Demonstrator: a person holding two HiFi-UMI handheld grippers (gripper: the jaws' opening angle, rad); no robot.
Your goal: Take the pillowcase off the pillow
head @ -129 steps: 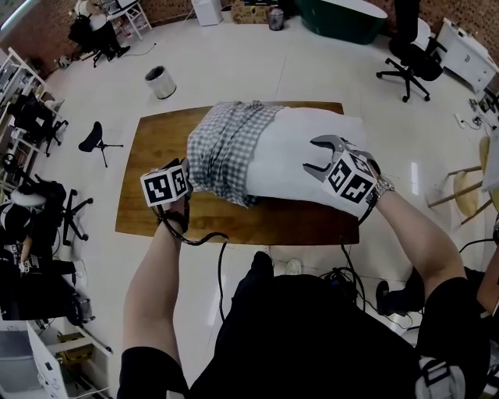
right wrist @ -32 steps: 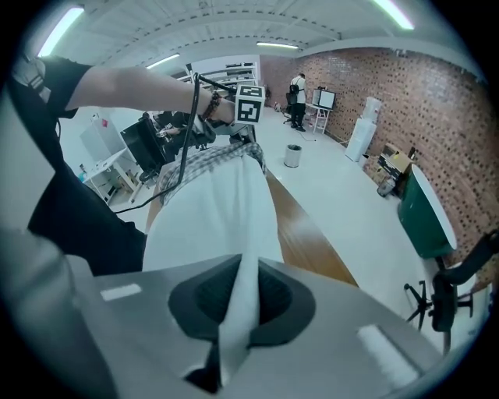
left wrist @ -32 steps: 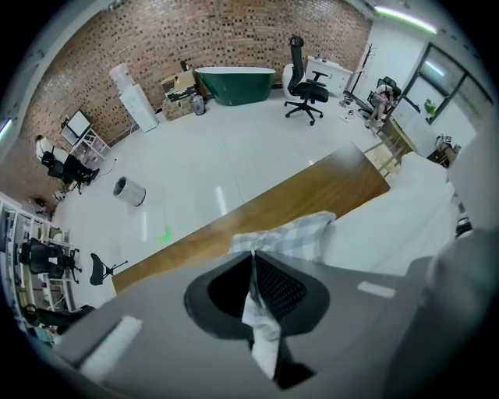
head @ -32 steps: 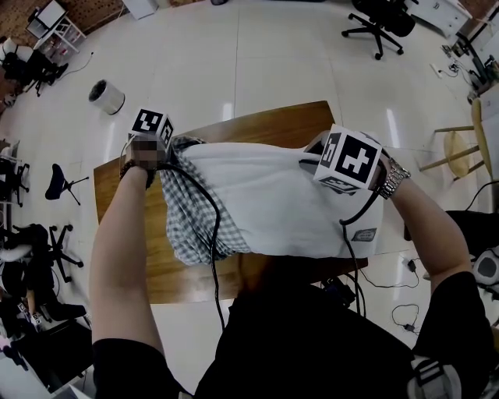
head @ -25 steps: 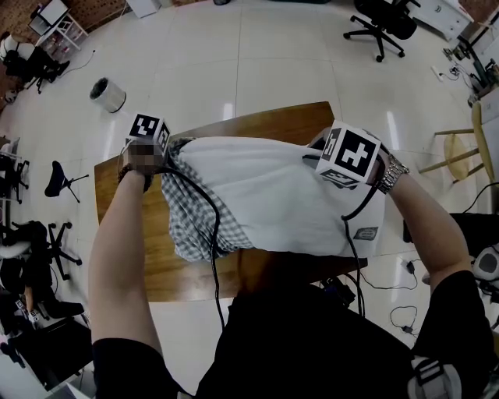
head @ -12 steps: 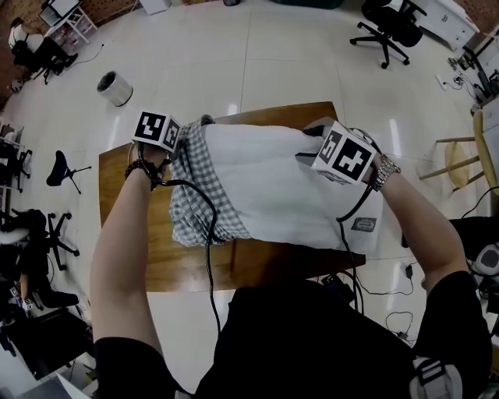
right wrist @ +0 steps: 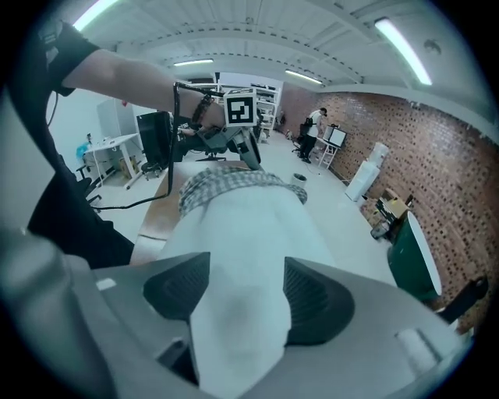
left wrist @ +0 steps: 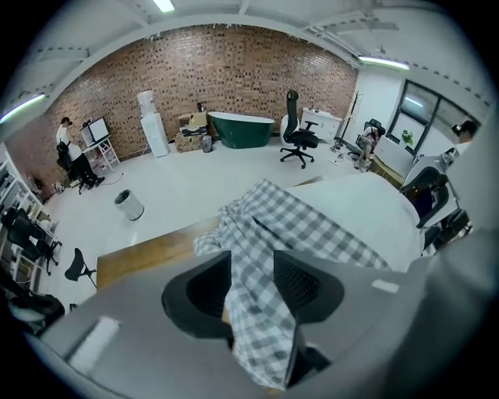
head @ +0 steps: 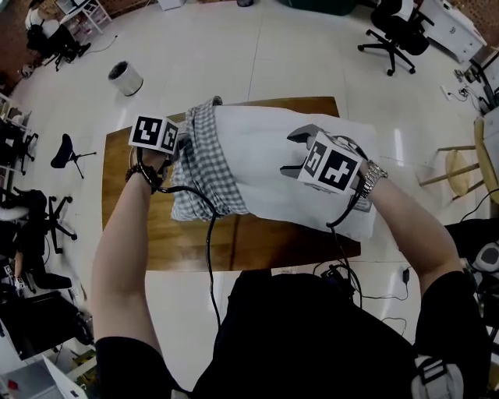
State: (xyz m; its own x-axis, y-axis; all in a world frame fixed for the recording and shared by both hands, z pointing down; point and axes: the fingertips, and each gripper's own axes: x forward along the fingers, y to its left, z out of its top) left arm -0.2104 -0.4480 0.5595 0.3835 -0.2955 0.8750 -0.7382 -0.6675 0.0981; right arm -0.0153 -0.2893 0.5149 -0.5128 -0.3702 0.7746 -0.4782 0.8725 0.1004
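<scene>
A white pillow lies across the wooden table. The grey checked pillowcase is bunched over its left end. My left gripper sits at that bunched end. Its jaws have just been opening, and in the left gripper view a fold of pillowcase hangs loose between the left gripper jaws. My right gripper hovers over the pillow's middle. Its jaws have also just been opening and stand wide, with the pillow bulging between the right gripper jaws.
A black cable runs from the left gripper over the table's near edge. On the floor beyond are a round bin, a stool and office chairs. A wooden chair stands to the right.
The pillow has gone from held up toward me to lying further onto the table. The right gripper moved left from the pillow's right corner to its middle, jaws now open. The left gripper shifted slightly.
</scene>
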